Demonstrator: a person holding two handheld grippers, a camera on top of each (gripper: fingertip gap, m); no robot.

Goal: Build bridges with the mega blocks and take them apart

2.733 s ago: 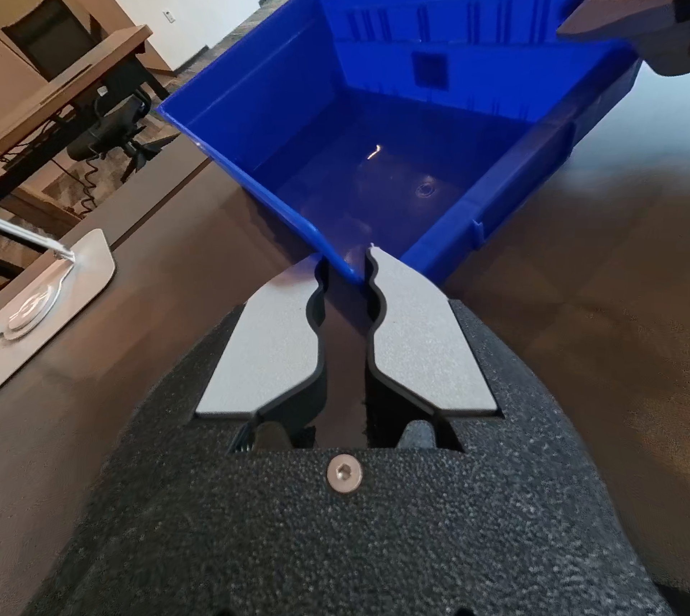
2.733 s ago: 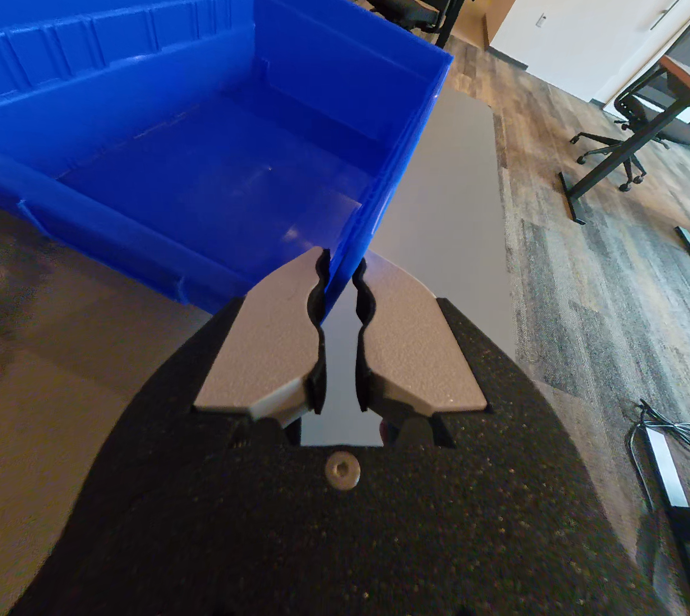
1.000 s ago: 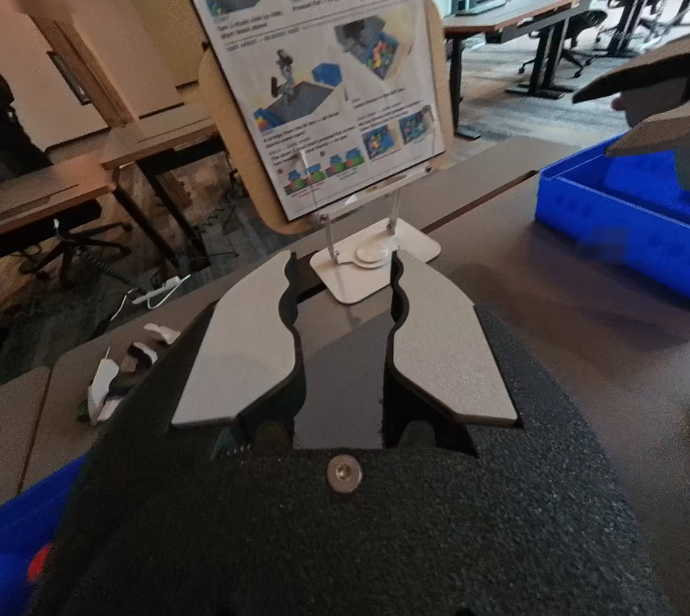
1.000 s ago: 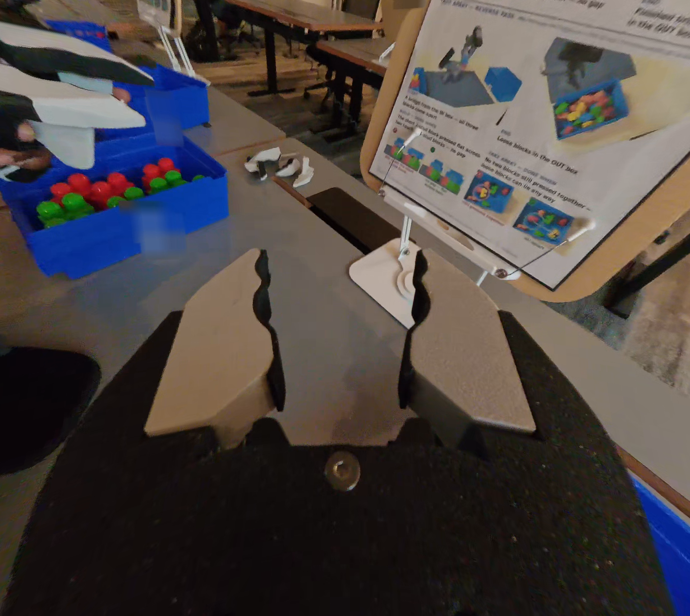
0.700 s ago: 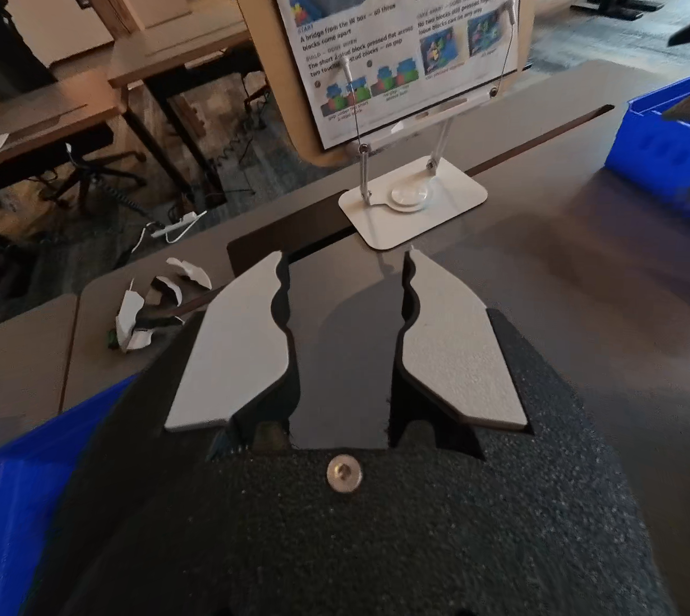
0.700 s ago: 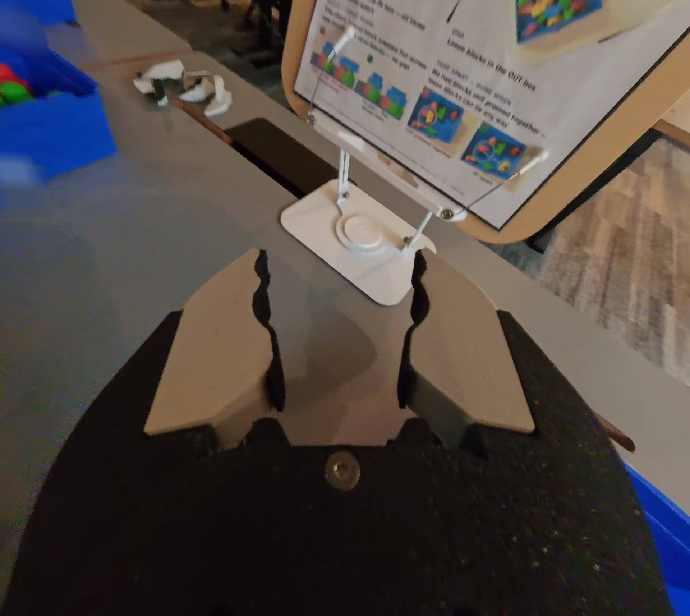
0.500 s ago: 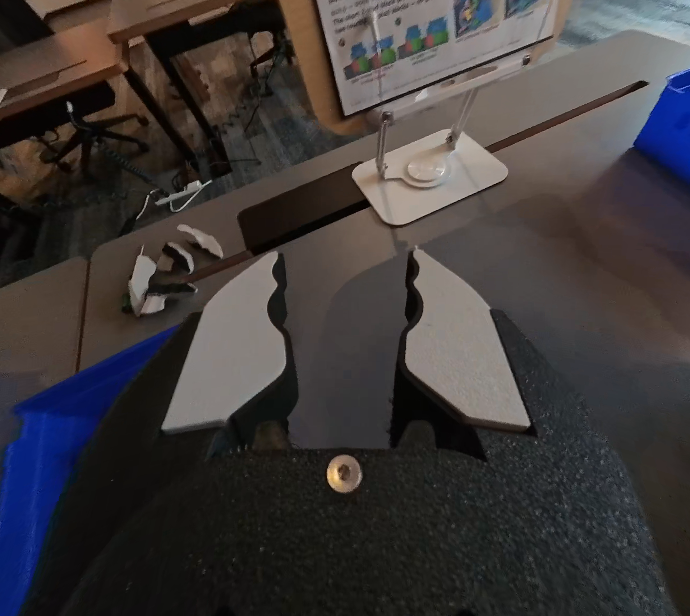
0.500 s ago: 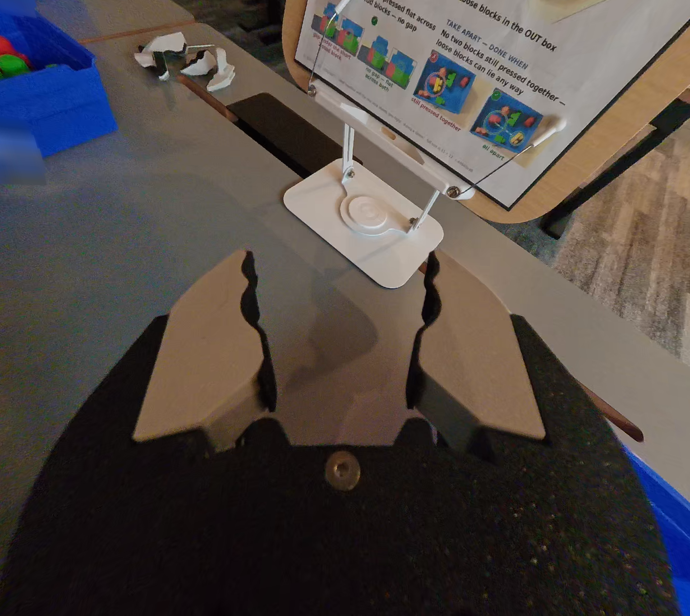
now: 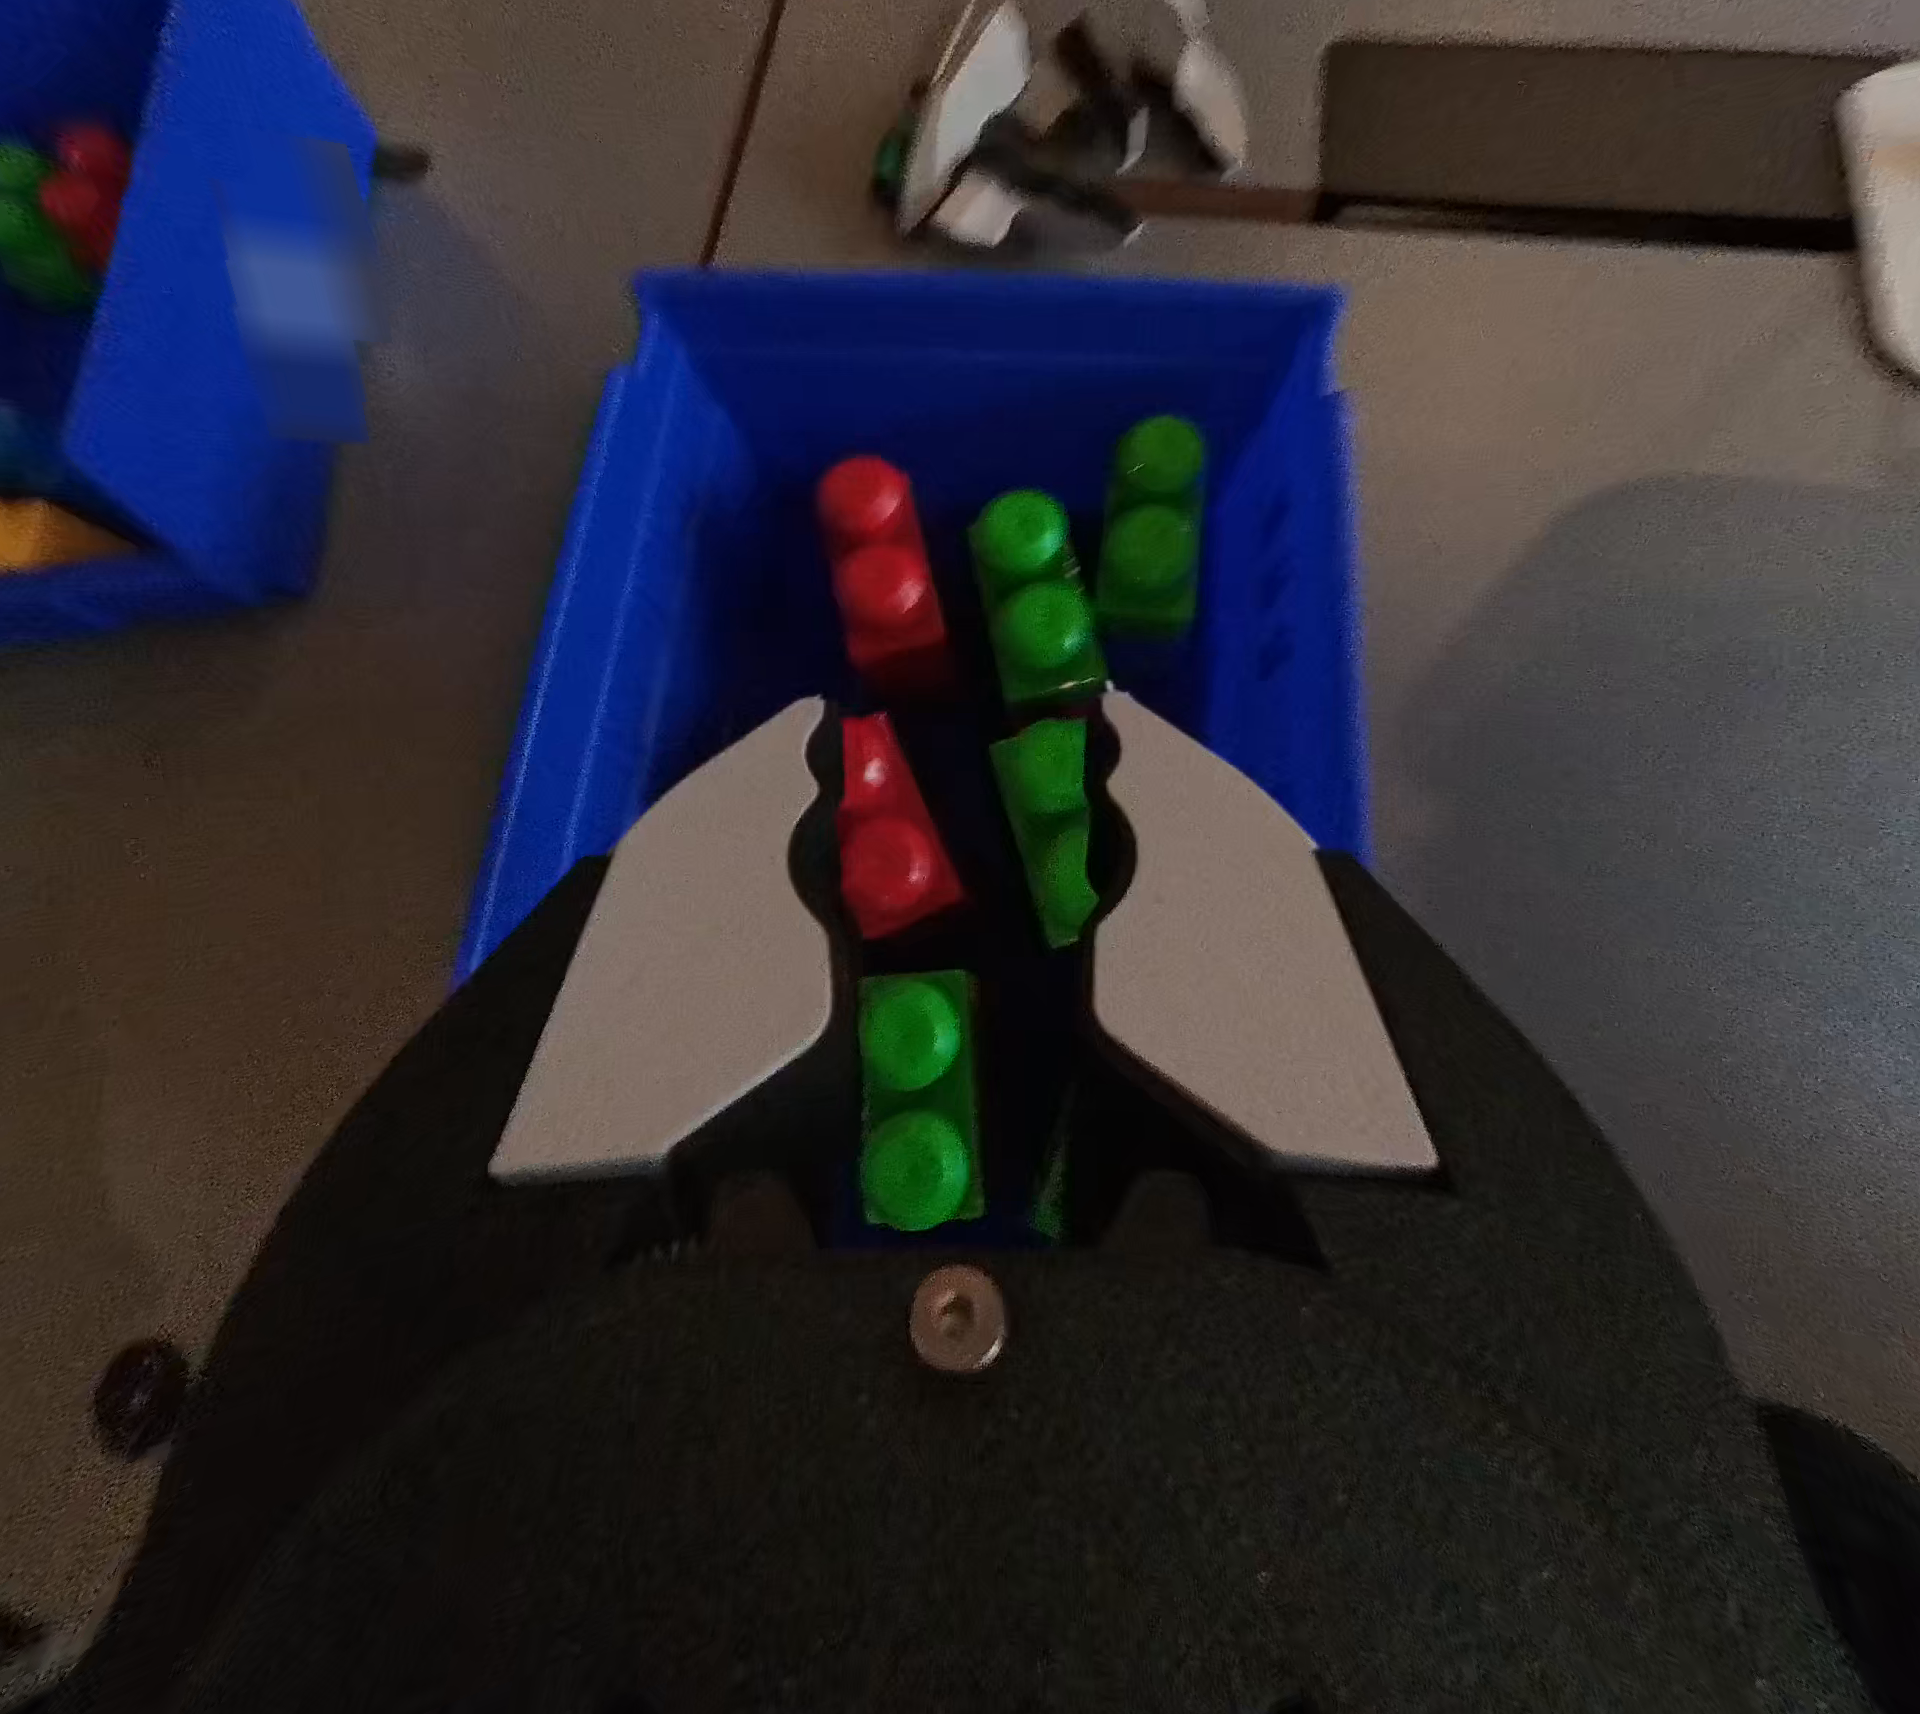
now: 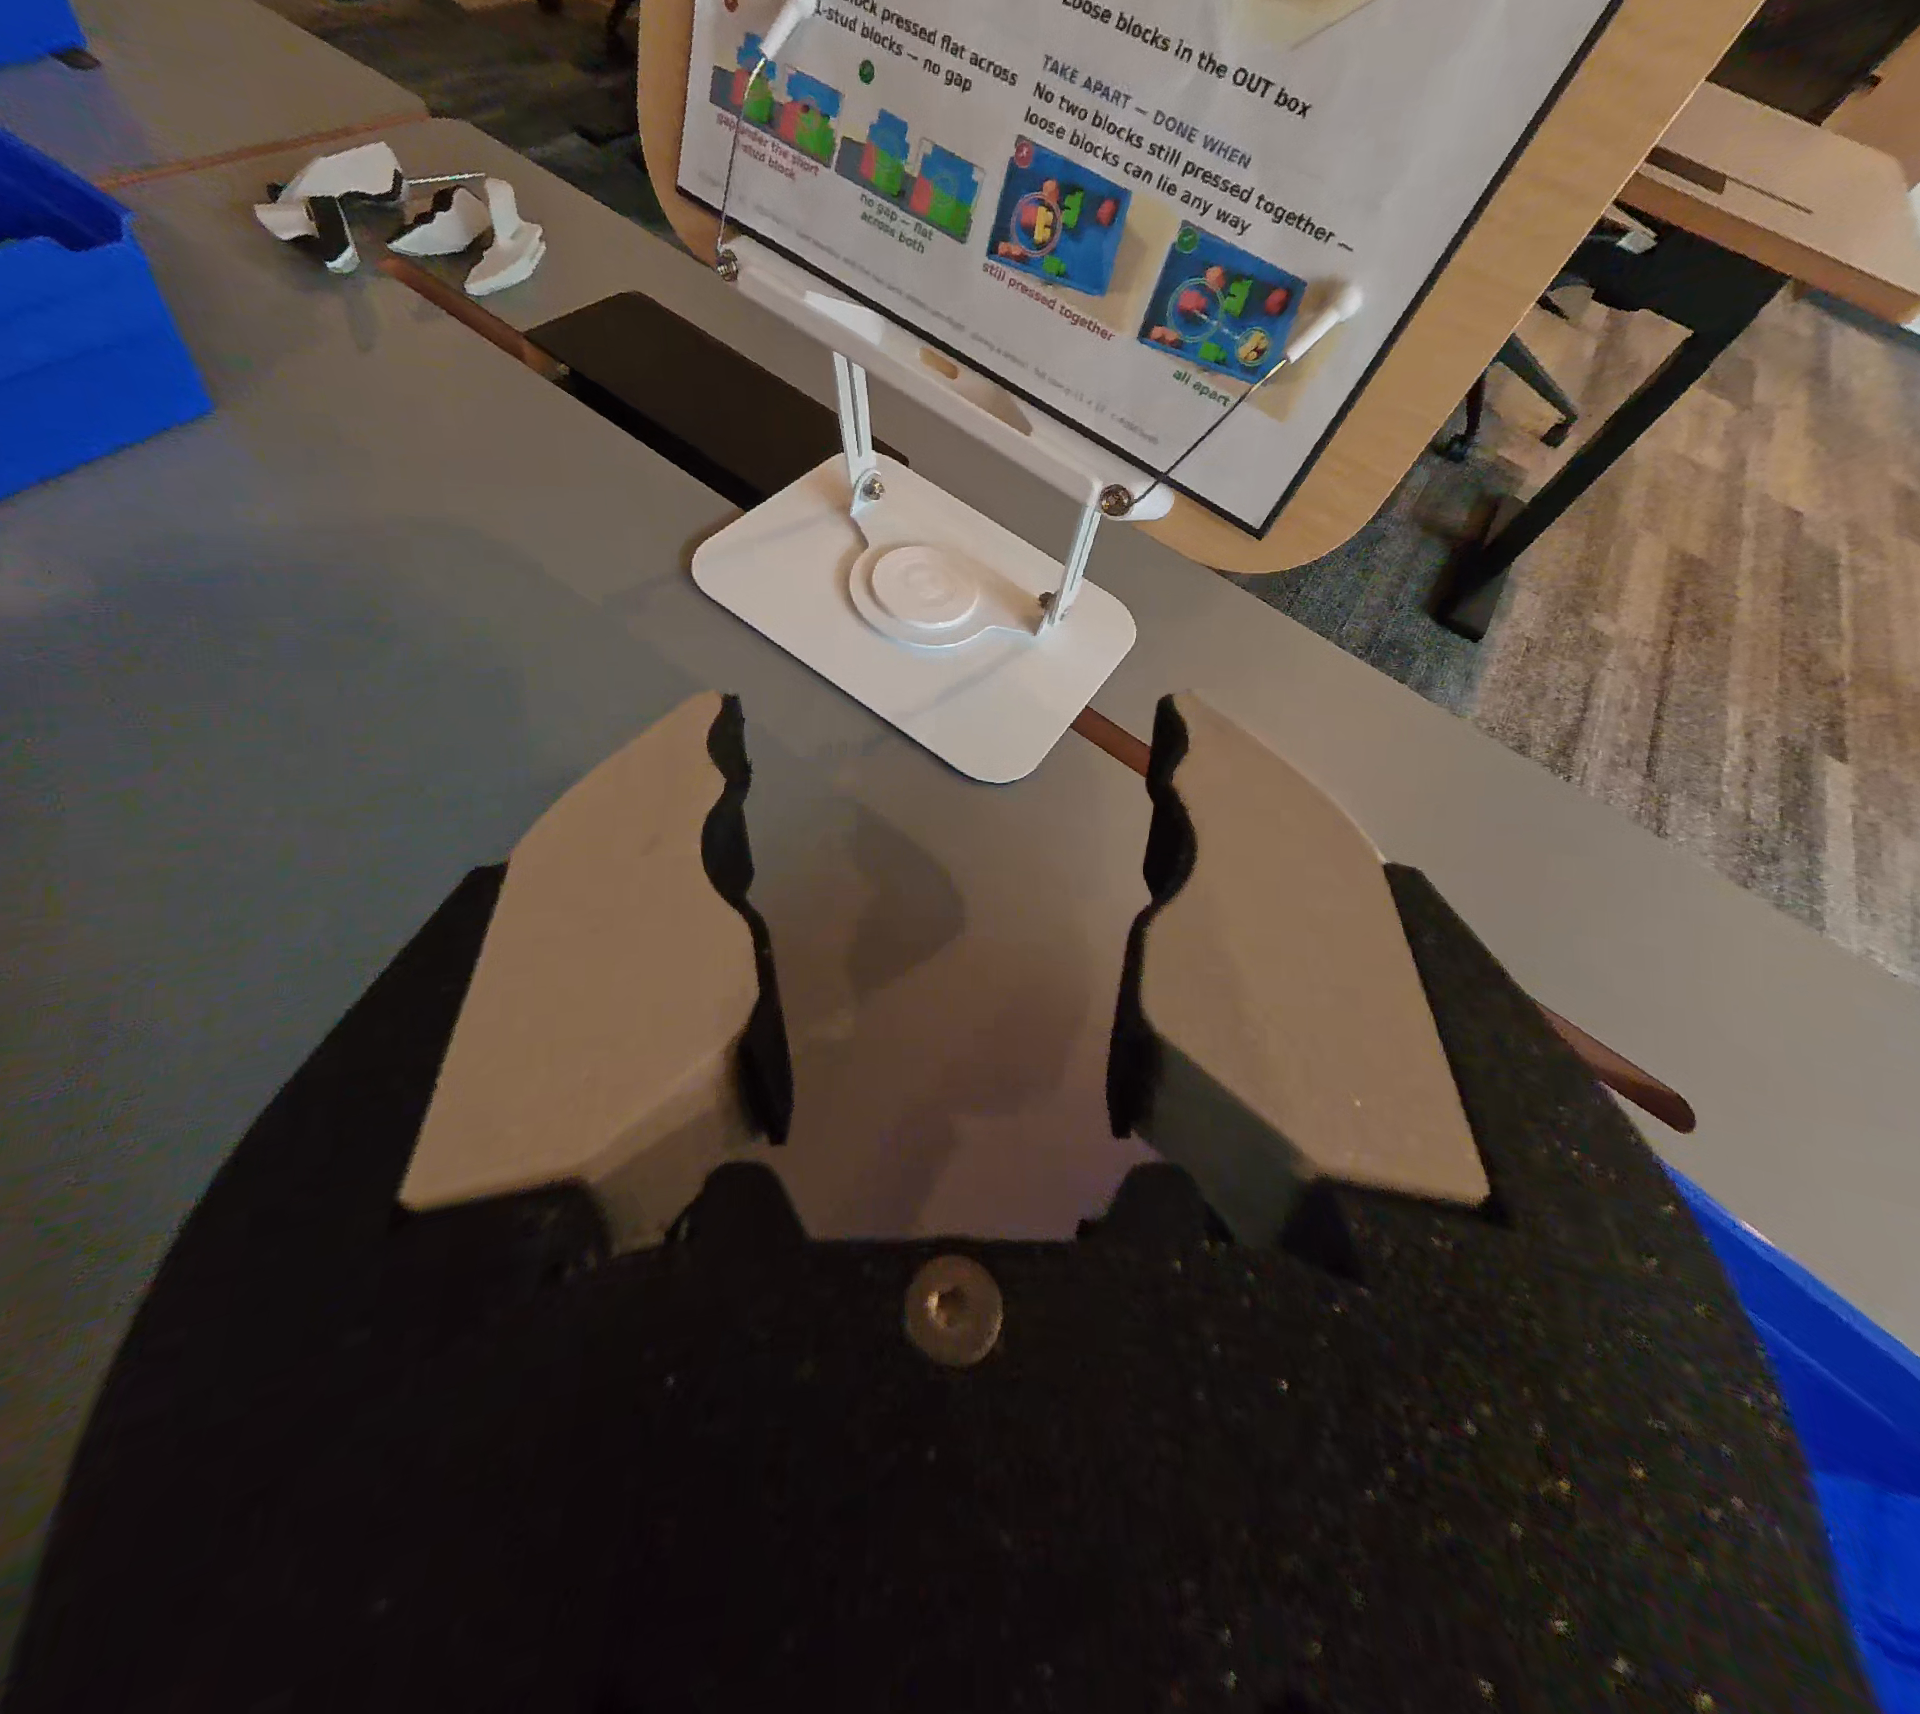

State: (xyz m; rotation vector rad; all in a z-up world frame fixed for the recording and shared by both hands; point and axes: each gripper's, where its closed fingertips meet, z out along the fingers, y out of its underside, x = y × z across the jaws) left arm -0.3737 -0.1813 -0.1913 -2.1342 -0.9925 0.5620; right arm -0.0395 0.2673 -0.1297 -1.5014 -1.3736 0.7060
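Over blue bin (image 9: 665, 584) of blocks (image 9: 883, 584): left gripper (image 9: 961, 714) open, empty; right gripper (image 10: 945, 708) open over table (image 10: 312, 625); nothing built yet.

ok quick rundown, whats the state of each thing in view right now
left gripper: jaws open, empty, over the bin
right gripper: jaws open, empty, above bare table
blue bin: upright, holding loose blocks
red blocks: two, studs up, separate
green blocks: at least four, loose, none stacked
second blue bin: blurred, some blocks inside
instruction board: propped tilted on white stand
white scraps: lying on table
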